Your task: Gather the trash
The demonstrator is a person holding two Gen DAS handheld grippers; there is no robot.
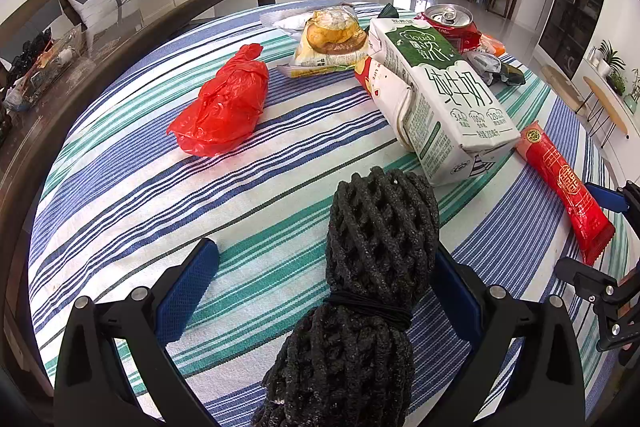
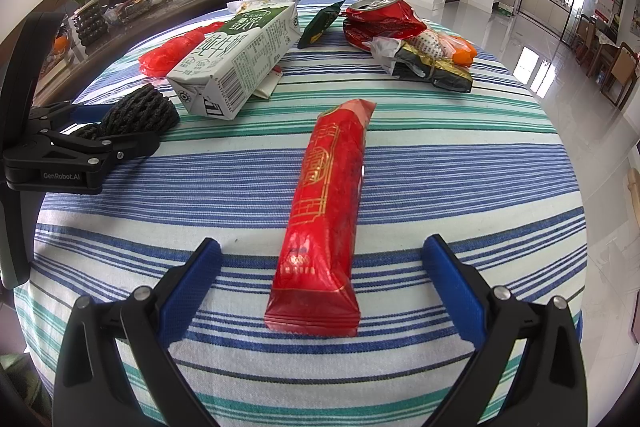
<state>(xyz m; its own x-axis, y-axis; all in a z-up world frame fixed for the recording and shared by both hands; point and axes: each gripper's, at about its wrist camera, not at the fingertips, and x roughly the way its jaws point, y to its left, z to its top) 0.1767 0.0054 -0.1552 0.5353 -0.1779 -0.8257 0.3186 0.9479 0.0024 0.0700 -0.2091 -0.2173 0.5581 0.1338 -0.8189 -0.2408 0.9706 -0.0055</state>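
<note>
A black foam net bundle (image 1: 380,227), tied with a black band, lies on the striped tablecloth (image 1: 140,211) between the fingers of my left gripper (image 1: 324,251). That gripper is open; the net rests against its right finger and is well apart from the left one. A long red snack wrapper (image 2: 328,203) lies lengthwise between the wide-open fingers of my right gripper (image 2: 322,245), touching neither. In the right wrist view the left gripper (image 2: 120,143) sits at the left around the net (image 2: 140,109). The red wrapper (image 1: 568,187) also shows in the left wrist view.
Behind lie a white and green milk carton (image 1: 436,95), a red plastic bag (image 1: 224,103), a burger wrapper (image 1: 332,43), a crushed red can (image 2: 380,15), a dark green packet (image 2: 320,23) and crumpled wrappers (image 2: 428,63). A dark wooden table (image 1: 100,27) stands to the left.
</note>
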